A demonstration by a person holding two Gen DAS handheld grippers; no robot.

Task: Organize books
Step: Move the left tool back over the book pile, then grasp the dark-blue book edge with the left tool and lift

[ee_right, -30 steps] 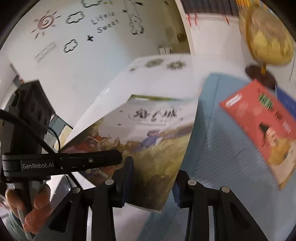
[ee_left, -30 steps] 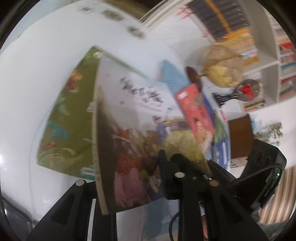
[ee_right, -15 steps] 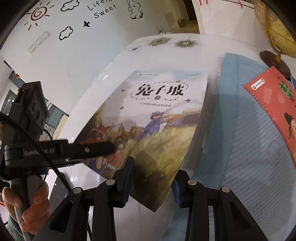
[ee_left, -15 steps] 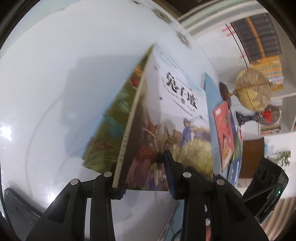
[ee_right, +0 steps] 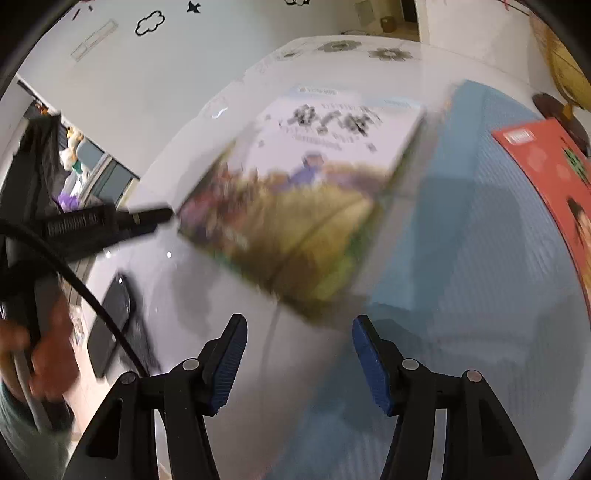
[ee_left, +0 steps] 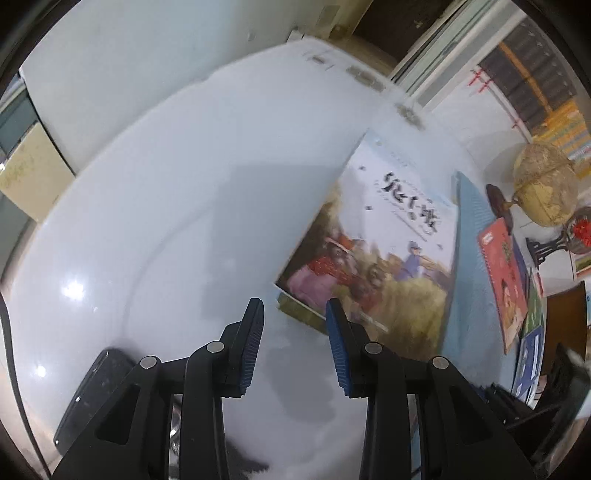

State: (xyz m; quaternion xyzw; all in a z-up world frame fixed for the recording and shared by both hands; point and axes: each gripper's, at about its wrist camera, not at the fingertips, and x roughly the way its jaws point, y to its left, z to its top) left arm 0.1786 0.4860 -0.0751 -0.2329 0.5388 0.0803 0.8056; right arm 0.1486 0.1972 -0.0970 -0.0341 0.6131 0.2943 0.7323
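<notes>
Picture book (ee_right: 295,206) flat on my white table (ee_left: 166,184), right gripper (ee_right: 299,354) just opening, left gripper (ee_left: 293,343) parted, both empty; blue mat (ee_right: 461,240) alongside

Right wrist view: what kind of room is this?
Probably a children's reading room or classroom: cloud and star decals on the wall, a globe, shelves of books, picture books on a white table.

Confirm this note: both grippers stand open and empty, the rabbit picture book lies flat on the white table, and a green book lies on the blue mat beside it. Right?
One detail is off: the book on the blue mat is red, not green, as the right wrist view shows. The rest holds: the left gripper and right gripper stand open and empty, the right's jaws having just opened, and the rabbit picture book lies flat on the white table.
</notes>
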